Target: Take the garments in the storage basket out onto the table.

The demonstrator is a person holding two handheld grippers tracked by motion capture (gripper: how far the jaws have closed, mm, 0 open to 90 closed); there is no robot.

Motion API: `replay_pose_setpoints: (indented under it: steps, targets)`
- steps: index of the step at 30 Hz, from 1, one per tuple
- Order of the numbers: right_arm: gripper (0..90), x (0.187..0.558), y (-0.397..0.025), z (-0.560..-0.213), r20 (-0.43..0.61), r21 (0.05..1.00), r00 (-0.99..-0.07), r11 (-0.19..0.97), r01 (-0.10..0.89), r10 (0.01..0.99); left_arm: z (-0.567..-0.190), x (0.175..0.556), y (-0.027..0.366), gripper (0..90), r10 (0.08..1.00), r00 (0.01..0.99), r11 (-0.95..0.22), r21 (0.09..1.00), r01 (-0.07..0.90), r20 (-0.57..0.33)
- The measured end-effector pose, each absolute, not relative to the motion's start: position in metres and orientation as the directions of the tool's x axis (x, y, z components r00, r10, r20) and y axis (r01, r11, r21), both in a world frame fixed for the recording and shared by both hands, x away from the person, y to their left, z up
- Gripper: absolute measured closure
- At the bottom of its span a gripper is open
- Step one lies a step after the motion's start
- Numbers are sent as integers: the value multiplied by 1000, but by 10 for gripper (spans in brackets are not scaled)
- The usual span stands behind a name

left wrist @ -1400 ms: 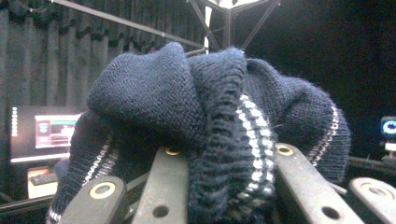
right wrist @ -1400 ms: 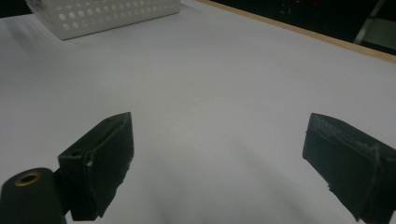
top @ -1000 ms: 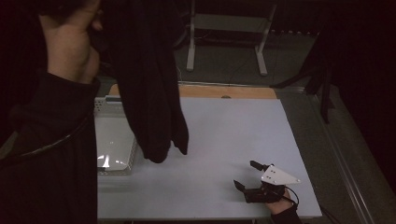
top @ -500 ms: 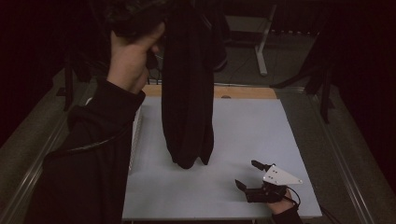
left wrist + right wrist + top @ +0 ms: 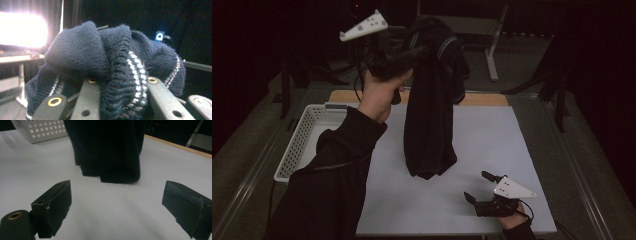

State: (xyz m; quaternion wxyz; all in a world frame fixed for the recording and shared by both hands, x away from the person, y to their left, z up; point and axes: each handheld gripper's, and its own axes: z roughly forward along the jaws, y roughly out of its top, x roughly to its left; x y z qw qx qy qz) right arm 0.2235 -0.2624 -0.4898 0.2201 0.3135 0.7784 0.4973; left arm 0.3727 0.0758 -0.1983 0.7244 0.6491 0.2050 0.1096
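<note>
White perforated plastic basket [image 5: 307,140] sits at 9 o'clock on the white table top [image 5: 492,145], partly behind the person's dark left sleeve [image 5: 332,185]; its corner also shows at 11 o'clock in the right gripper view [image 5: 40,130].

Left gripper [image 5: 404,50] is raised high at 11 o'clock of the high view, grey three-cornered plate on top, jaws clamped on a bunched fold of the dark navy knitted sweater with thin white stripes [image 5: 432,110]. In the left gripper view the knit [image 5: 112,65] is wadded between and over both black jaws, striped ribbed edge running down the gap.

Sweater hangs straight down from that grip, over the middle of the table. Its lower hem [image 5: 110,173] looks to be touching or just above the surface; cannot tell which.

Right gripper [image 5: 484,187] rests low at 5 o'clock near the table's front edge, jaws spread wide, nothing between them. Right gripper view: both black pads [image 5: 56,205] apart, bare white table between, sweater hem near, at 12 o'clock beyond them.

Wooden strip [image 5: 482,99] runs along the table's far edge.
</note>
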Motion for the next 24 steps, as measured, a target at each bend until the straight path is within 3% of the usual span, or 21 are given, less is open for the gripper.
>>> replay_pose_setpoints:
  steps: [14, 24]
  targets:
    - [92, 224, -262, -490, -38, 913, -696, 308, 267, 717, -279, 369, 57, 777, 402, 903, 12, 987, 162, -154]
    - [92, 225, -263, -490, -42, 912, -689, 309, 269, 724, -327, 379, 39, 745, 442, 890, -127, 975, 183, -109]
